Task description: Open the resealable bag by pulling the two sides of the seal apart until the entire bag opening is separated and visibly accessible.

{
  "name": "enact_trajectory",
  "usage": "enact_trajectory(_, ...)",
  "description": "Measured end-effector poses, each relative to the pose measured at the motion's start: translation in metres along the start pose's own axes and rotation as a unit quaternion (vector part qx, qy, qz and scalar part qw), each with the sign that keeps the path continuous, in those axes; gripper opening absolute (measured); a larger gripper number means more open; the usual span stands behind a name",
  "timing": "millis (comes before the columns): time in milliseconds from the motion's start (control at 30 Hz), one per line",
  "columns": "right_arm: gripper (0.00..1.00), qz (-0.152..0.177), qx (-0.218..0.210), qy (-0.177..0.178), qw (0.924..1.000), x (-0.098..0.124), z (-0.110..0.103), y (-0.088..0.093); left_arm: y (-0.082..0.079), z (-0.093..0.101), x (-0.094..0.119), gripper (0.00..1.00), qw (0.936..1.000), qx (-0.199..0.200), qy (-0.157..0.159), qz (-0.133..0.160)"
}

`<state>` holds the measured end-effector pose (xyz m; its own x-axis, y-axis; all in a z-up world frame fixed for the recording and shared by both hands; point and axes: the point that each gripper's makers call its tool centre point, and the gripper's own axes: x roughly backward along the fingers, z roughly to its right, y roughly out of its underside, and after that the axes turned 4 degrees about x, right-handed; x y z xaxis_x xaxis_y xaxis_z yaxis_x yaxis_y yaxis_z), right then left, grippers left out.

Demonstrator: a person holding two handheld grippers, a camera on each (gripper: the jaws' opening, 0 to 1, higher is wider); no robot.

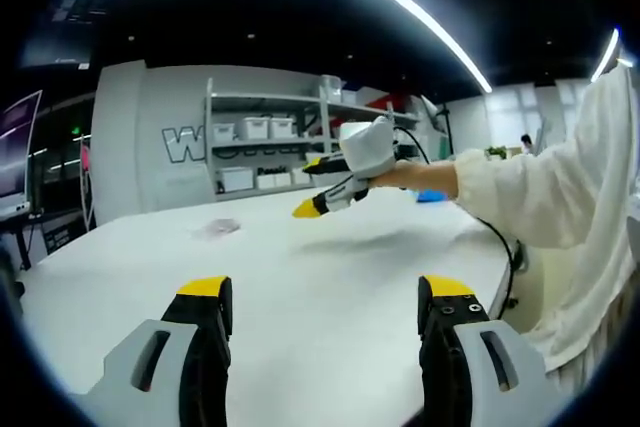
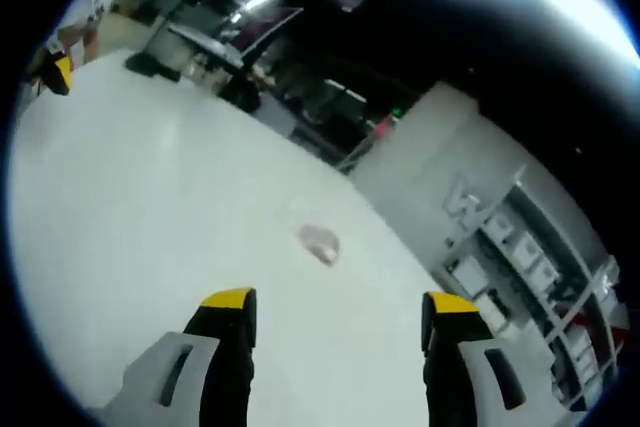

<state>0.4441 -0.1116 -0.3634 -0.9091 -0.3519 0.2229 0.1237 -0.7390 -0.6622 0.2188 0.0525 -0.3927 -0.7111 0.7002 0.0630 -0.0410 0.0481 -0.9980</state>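
A small clear resealable bag (image 1: 218, 228) lies flat on the white table (image 1: 330, 287), far off toward the left. My left gripper (image 1: 328, 297) stands open above the near table, nothing between its yellow-tipped jaws. In that same view my right gripper (image 1: 318, 203) hangs over the table's middle, held by a hand in a white sleeve (image 1: 545, 182). In the right gripper view the bag (image 2: 319, 242) lies ahead of my open right gripper (image 2: 338, 302), well apart from it. A yellow tip of the left gripper (image 2: 60, 72) shows at the far left edge.
Metal shelves (image 1: 300, 137) with white bins stand behind the table against a grey wall. A blue object (image 1: 432, 196) lies near the table's far right. Desks and monitors (image 2: 215, 47) stand past the table's other side. A cable (image 1: 500, 247) hangs at the right edge.
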Motion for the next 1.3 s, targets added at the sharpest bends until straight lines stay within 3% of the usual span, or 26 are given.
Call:
enact_trajectory(833,0.65,0.008,0.048,-0.008,0.9988,-0.034,-0.007,-0.015,0.002,-0.004,-0.002,0.74,1.0000,0.006,0.003,0.001)
enact_trajectory(1300,0.64,-0.004,0.083,-0.013,0.9964,-0.048,-0.013,-0.017,0.003,-0.003,-0.001,0.74,0.9999,0.012,0.005,0.003)
